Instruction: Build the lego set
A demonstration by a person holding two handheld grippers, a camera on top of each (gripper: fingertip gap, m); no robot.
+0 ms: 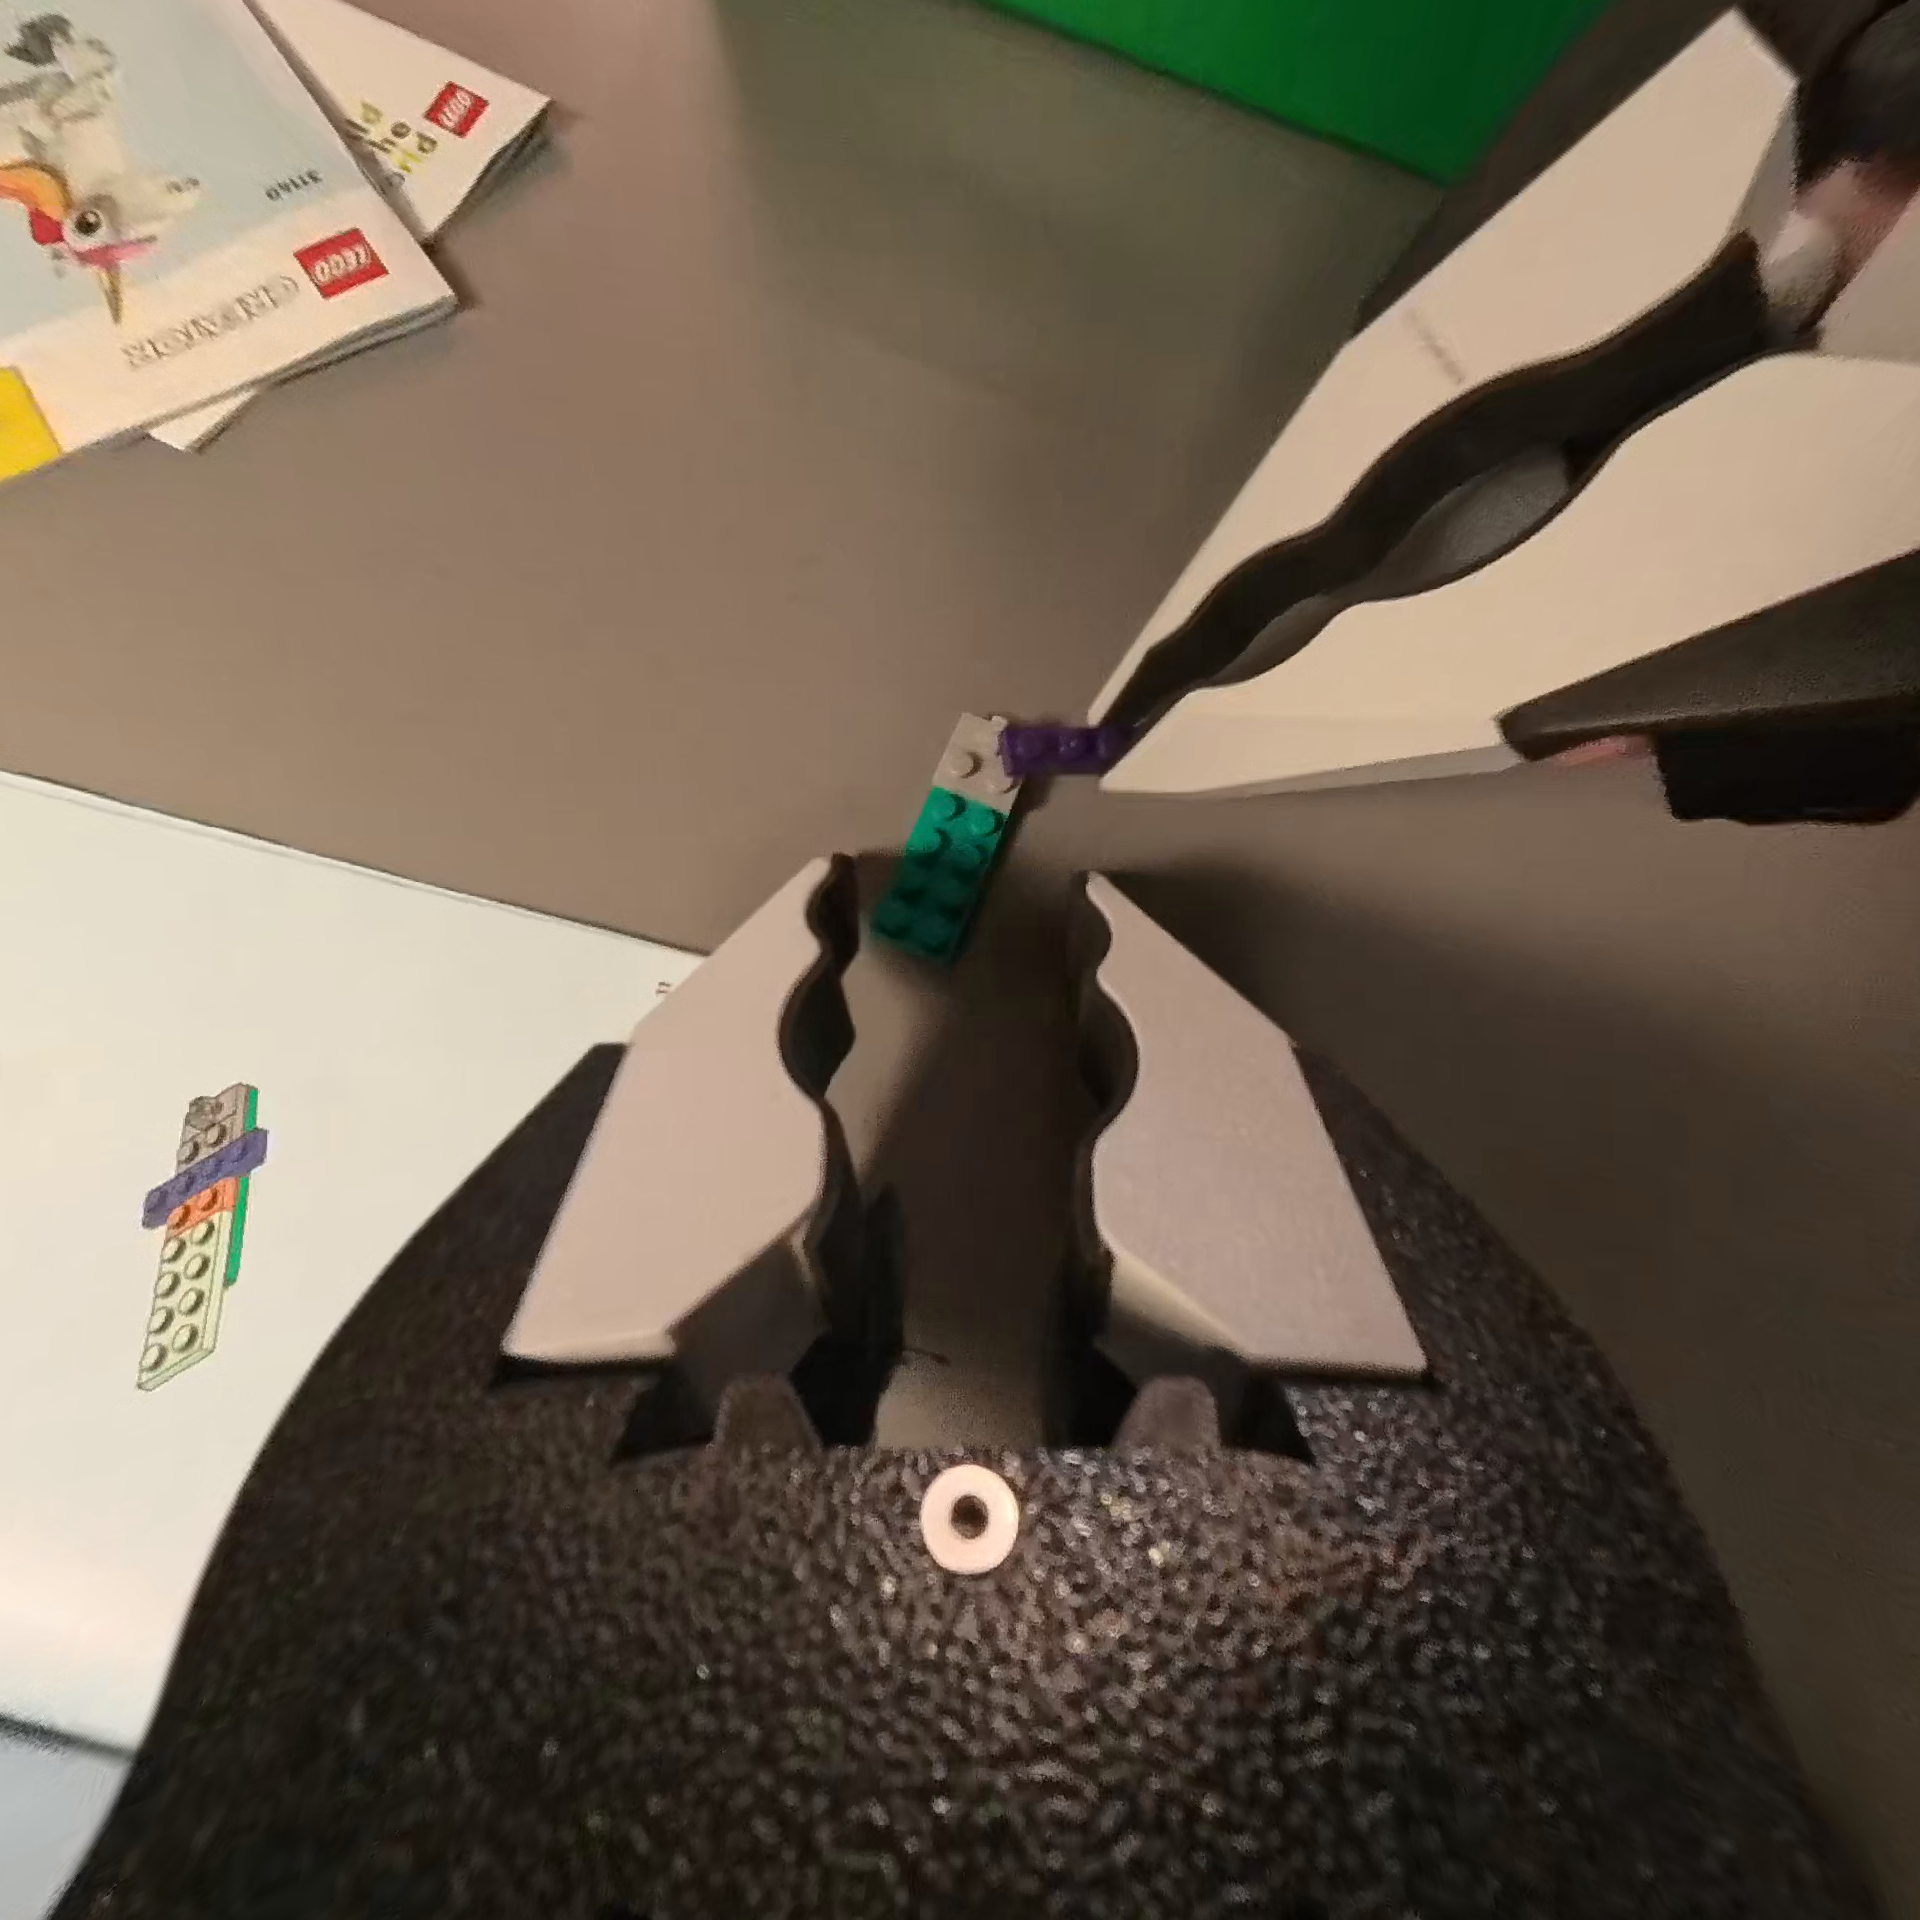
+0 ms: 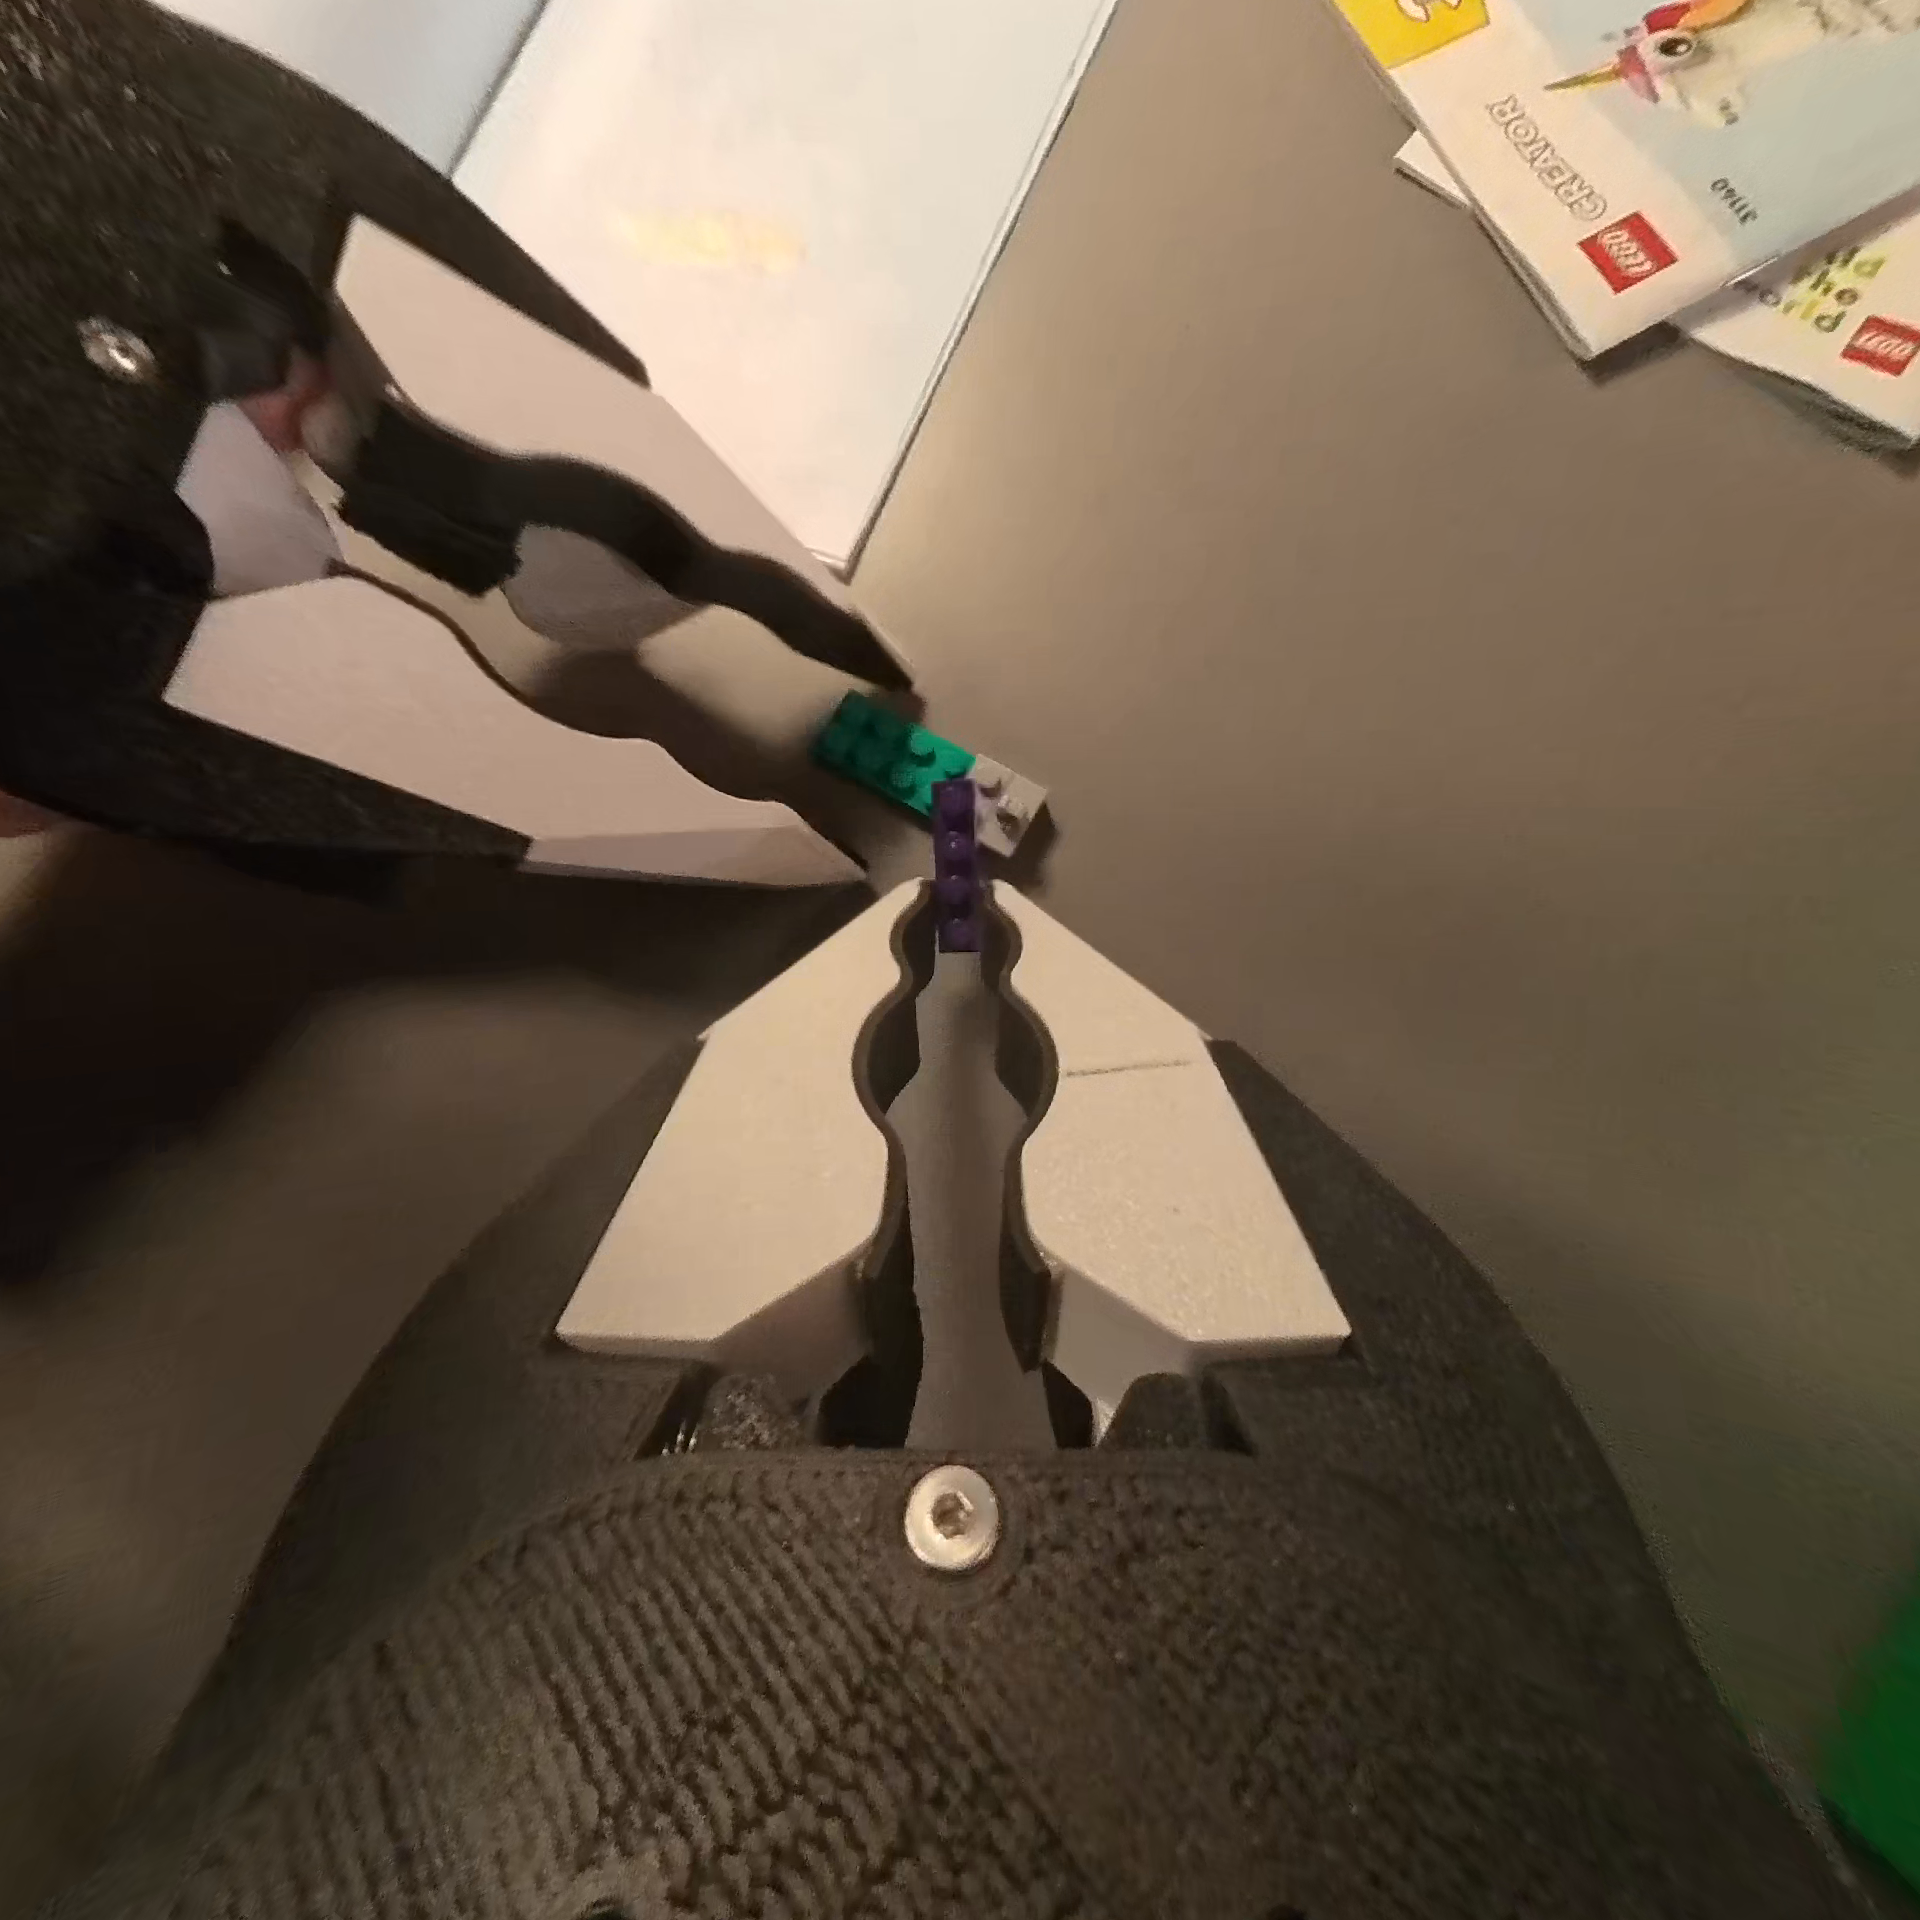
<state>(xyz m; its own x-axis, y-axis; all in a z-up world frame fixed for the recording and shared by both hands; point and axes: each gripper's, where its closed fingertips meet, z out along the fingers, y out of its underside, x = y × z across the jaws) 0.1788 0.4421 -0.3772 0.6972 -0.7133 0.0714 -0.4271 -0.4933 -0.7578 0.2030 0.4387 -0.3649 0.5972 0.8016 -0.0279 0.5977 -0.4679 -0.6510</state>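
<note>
A green plate (image 1: 940,883) with a grey piece (image 1: 977,758) on its far end lies on the grey table (image 1: 623,623). My left gripper (image 1: 966,883) is open, and the plate's near end sits between its fingers, against the left finger (image 1: 821,935). My right gripper (image 2: 958,899) is shut on a small purple plate (image 2: 958,873). It holds the plate's far end over the grey piece (image 2: 1013,800), crosswise to the green plate (image 2: 883,753). The purple plate (image 1: 1060,748) and right gripper (image 1: 1117,738) also show in the left wrist view. The left gripper (image 2: 873,774) shows in the right wrist view.
An open instruction page (image 1: 260,1091) with a build drawing lies left of the left gripper. Two booklets (image 1: 208,208) lie at the far left; they also show in the right wrist view (image 2: 1662,156). A green object (image 1: 1247,62) stands at the back.
</note>
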